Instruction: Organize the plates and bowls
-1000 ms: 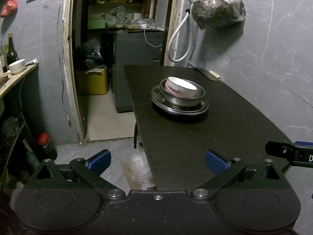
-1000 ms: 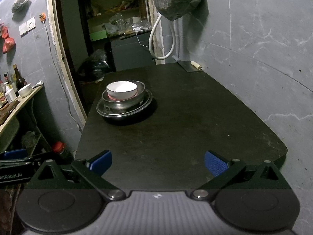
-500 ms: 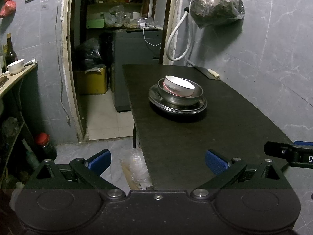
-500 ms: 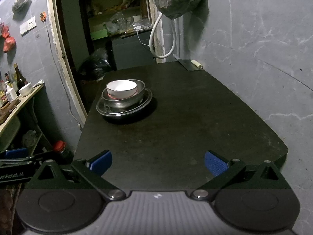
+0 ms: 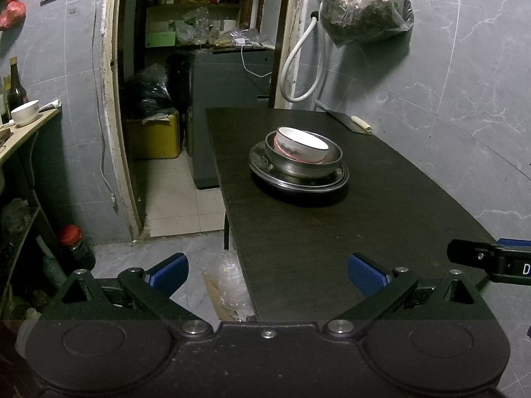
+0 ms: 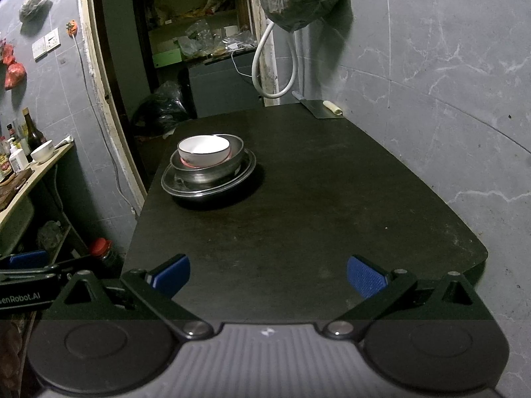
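- While both my grippers hang back at the near edge of the dark table point(image 6: 332, 192), the stack of dishes sits well ahead of them, toward the table's far left side.
- My left gripper point(image 5: 267, 270) stands wide open with nothing between its blue pads point(image 5: 365, 273); my right gripper point(image 6: 268, 272) is spread just as wide and holds nothing.
- From the left gripper the stack lies ahead and slightly right; from the right gripper it lies ahead and to the left. Neither looks clearly nearer, though the left seems to face it more squarely.
- The stack is round, so no long axis matters: a white bowl point(image 6: 203, 152) of glazed ceramic, its foot ringed in pink, nests inside a dull steel bowl point(image 6: 212, 172), which rests on a wide, shallow metal plate point(image 6: 186, 189).
- The white bowl's thin rim, I judge, is the easiest place to pinch; the glaze looks slippery.
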Tool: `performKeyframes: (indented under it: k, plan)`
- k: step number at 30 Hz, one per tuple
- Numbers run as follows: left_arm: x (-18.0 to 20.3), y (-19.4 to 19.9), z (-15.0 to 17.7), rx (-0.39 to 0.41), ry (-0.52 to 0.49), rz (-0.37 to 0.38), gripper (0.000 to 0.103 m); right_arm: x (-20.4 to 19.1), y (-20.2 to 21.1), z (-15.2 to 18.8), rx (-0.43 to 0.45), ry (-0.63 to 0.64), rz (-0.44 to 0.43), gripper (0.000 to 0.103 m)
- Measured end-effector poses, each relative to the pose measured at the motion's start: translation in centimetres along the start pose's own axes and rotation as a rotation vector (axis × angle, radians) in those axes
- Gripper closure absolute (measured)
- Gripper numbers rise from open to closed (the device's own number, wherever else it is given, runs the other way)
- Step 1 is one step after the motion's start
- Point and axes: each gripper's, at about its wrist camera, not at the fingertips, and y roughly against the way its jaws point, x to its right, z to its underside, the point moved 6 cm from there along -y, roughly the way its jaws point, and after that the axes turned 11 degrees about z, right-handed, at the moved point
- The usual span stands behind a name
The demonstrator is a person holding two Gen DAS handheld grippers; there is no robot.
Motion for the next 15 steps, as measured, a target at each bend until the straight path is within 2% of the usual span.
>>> performKeyframes:
  k: [15]
  plan:
    - [0.04, -0.31, 0.17, -0.009, 0.002, 0.008, 0.001, 0.26, -0.21, 0.03, -0.005, -0.001, 0.005, 0.000]
